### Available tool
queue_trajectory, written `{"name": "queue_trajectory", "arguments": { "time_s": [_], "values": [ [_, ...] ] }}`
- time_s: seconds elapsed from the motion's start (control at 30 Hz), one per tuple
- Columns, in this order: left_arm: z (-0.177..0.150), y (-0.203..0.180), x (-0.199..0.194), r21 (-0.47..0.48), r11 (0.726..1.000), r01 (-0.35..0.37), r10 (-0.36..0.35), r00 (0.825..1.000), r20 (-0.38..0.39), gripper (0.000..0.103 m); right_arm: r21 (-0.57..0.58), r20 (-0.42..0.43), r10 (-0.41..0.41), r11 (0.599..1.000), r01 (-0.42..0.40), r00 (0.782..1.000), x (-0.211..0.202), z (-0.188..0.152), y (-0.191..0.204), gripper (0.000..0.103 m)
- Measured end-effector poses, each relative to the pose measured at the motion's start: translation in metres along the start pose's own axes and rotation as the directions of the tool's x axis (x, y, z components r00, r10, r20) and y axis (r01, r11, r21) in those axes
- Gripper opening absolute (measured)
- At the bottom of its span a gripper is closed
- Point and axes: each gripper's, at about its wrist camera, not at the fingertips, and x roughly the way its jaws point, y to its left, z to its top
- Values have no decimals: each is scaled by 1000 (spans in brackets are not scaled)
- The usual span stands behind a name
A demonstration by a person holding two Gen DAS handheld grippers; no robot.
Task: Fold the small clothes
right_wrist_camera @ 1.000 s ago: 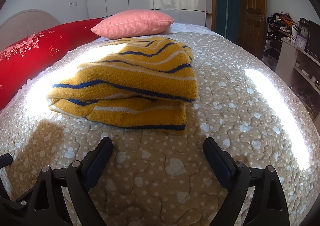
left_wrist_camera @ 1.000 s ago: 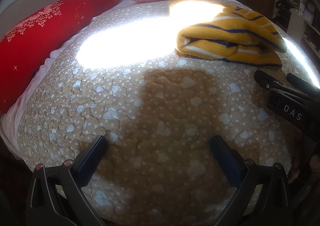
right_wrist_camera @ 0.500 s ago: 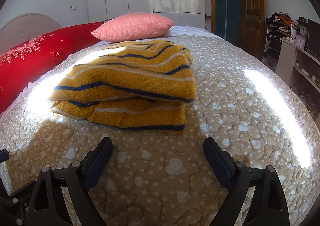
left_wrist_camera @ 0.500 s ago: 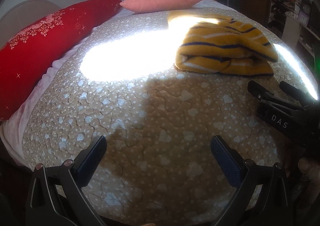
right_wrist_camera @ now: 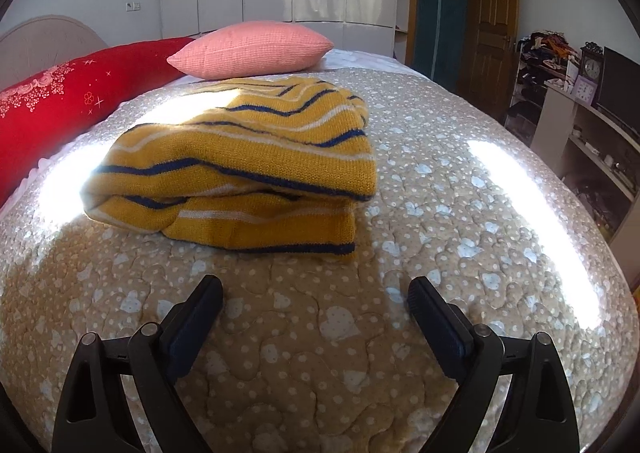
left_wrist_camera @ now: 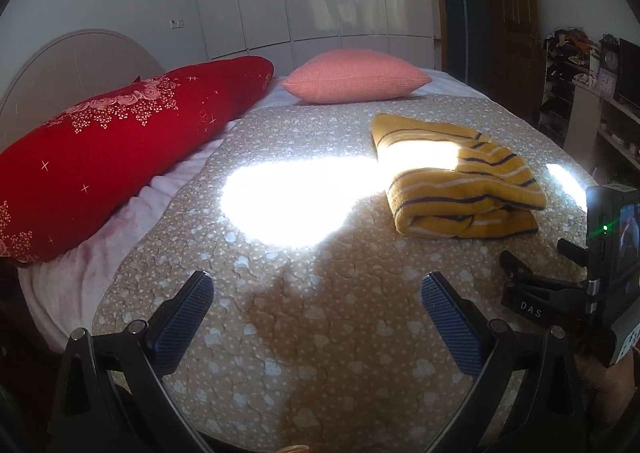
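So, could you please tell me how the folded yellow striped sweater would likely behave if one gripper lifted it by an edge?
The yellow striped sweater looks like a soft knit, so it would probably droop. Its loosely stacked layers would likely unfold. The quilted bedspread might drag on it.

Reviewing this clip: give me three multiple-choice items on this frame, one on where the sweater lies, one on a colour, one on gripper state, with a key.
1. Where does the folded sweater lie?
A. on the quilt, ahead of the right gripper
B. on the pink pillow
C. between a gripper's fingers

2. What colour are the sweater's dark stripes?
A. red
B. green
C. blue

3. How does the left gripper stand?
A. shut on the sweater
B. open, holding nothing
C. shut on the quilt

Key: 1 A, it rests on the quilt, apart from the pillow behind it; 2 C, blue lines cross the yellow knit; 3 B, its fingers are spread with only quilt between.
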Motion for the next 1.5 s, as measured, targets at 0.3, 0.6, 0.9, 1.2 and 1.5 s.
{"name": "queue_trajectory", "arguments": {
  "time_s": [0.3, 0.6, 0.9, 1.2, 1.5],
  "values": [
    [-4, 7, 9, -56, 997, 46, -49, 997, -54, 103, -63, 41, 65, 996, -62, 997, -39, 17, 30, 96],
    [0, 4, 0, -31, 999, 31, -32, 999, -16, 103, 3, 24, 39, 999, -39, 999, -43, 22, 16, 96],
    [-1, -1, 4, -23, 999, 32, -32, 999, -37, 103, -7, 34, 25, 1000, -25, 999, -49, 22, 18, 96],
    [-4, 1, 9, -32, 999, 38, -40, 998, -58, 103, -20, 15, 19, 1000, -18, 1000, -46, 15, 22, 96],
    [-9, 6, 18, -52, 996, 77, -82, 992, -94, 103, -77, -8, -54, 996, 53, 999, -42, 16, 34, 96]
  ]
}}
